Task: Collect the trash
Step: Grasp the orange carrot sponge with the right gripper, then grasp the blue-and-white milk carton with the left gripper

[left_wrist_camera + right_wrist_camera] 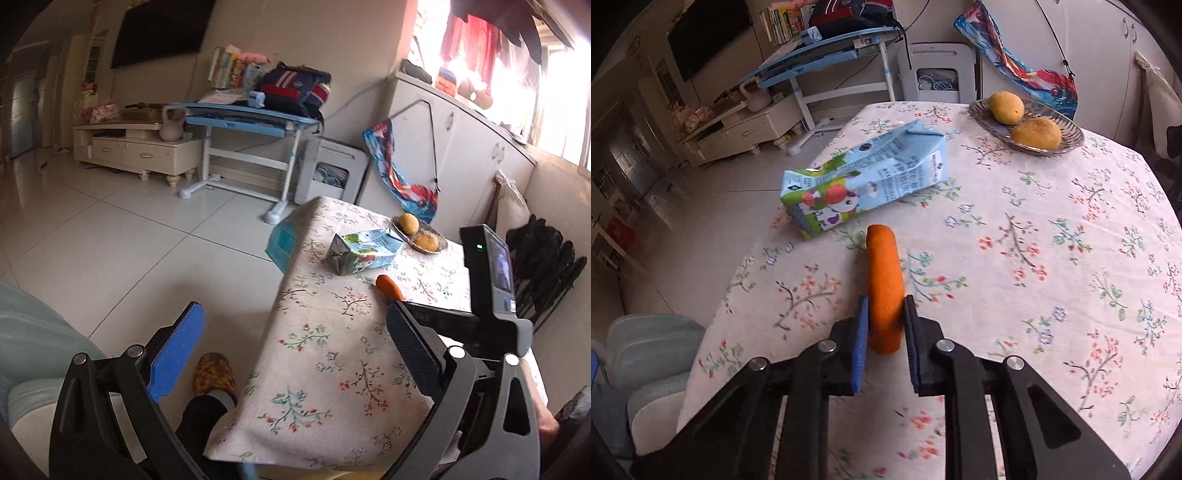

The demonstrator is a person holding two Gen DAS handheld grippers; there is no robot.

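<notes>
Right wrist view shows the right gripper [885,325] closed on an orange piece [884,280], its pads pressing both flanks near the near end; the piece points to 12 o'clock, and whether it rests on the table [1052,295] I cannot tell. This looks like the pick-up step. Next it would need carrying to a bin, which no frame shows. A crumpled carton [864,181] lies at 11 o'clock, seemingly the next item. At 1 o'clock sits a fruit dish [1067,144]. The left gripper [295,332] hangs wide open over the table edge, holding nothing.
</notes>
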